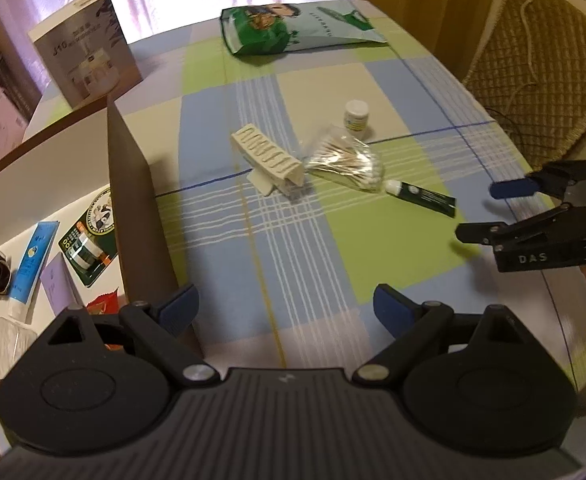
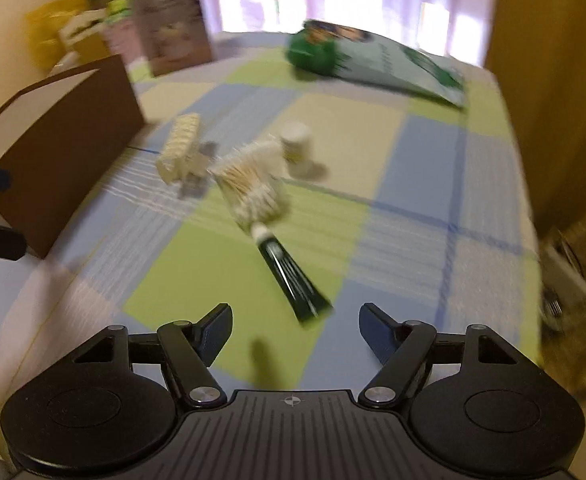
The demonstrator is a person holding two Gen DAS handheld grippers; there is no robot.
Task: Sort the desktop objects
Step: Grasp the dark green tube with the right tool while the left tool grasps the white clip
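On the checked tablecloth lie a cream hair claw clip, a clear bag of cotton swabs, a small white bottle and a dark green tube. A brown box stands at the left and holds a blue tube, a green card and other small items. My left gripper is open and empty beside the box wall. My right gripper is open, empty, just short of the green tube.
A green and white snack bag lies at the far end of the table. A grey product box stands behind the brown box. A woven chair is beyond the right table edge.
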